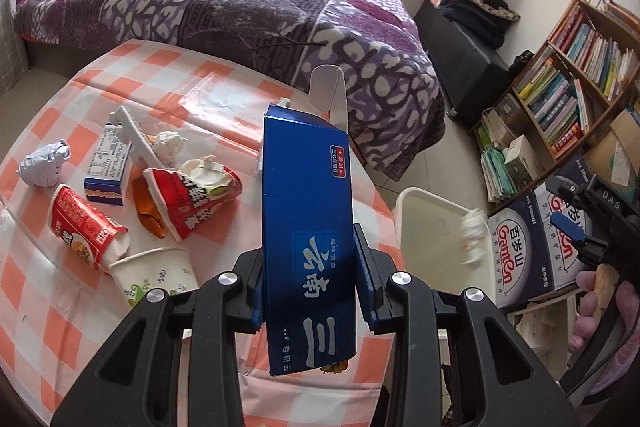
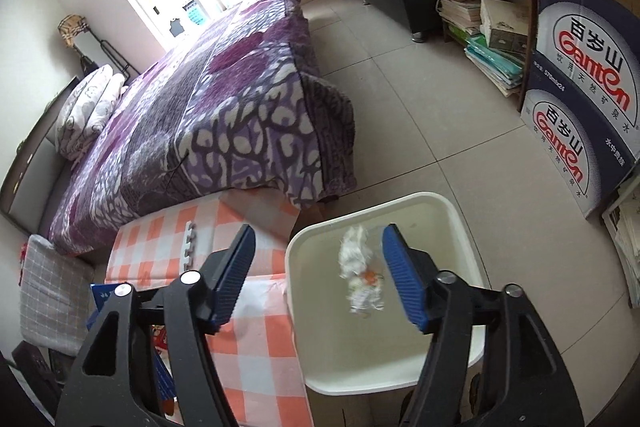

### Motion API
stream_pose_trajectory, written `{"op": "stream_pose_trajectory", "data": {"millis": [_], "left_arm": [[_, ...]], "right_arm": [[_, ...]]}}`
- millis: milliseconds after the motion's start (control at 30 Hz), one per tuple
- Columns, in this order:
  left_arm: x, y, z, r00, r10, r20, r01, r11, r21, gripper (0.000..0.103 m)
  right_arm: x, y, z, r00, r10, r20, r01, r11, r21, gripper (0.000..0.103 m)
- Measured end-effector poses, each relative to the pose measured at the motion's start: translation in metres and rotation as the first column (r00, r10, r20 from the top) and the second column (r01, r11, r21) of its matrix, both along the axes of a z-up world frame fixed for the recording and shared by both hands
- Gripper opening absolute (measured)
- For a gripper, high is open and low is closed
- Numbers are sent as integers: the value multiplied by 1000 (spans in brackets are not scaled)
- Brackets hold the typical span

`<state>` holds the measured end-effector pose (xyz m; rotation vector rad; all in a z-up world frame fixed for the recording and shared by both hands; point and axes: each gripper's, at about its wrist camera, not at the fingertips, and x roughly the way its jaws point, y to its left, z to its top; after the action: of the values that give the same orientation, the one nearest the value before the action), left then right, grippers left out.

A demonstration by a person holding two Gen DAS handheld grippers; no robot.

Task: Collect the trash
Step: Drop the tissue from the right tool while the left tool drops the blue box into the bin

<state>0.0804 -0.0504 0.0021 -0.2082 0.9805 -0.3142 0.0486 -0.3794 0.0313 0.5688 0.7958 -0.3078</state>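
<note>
Clamping the blue carton (image 1: pixel 308 227) upright in the left gripper (image 1: pixel 308 291) for binning, right gripper (image 2: pixel 318 275) spread over the white bin (image 2: pixel 460 211) at four o'clock, tissue wad (image 2: pixel 360 267) falling free.

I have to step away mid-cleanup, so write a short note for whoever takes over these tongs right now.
Left tongs: shut on the blue carton, held over the table.
Right tongs: open above the white bin; a blurred white wad is between them, touching neither pad.
Done: wad released over the bin.
Left: bin the carton, then the red cups, paper cup, small box, crumpled balls.
</note>
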Motion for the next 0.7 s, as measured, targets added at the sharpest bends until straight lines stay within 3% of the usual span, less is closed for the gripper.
{"op": "stream_pose_trajectory", "data": {"millis": [233,433,700], "left_arm": [[-5,-47,-10,997,-72,-16,72,997,3,35],[-7,-97,-29,986,-139,-89,133,989,-66,35],[-8,-164,-36,962,-244,-121,230,967,-113,35]], "right_arm": [[-19,-44,2,996,-87,30,85,994,68,79],[-30,-64,5,991,-121,59,113,987,113,81],[-39,-82,5,983,-158,93,140,974,180,83]]}}
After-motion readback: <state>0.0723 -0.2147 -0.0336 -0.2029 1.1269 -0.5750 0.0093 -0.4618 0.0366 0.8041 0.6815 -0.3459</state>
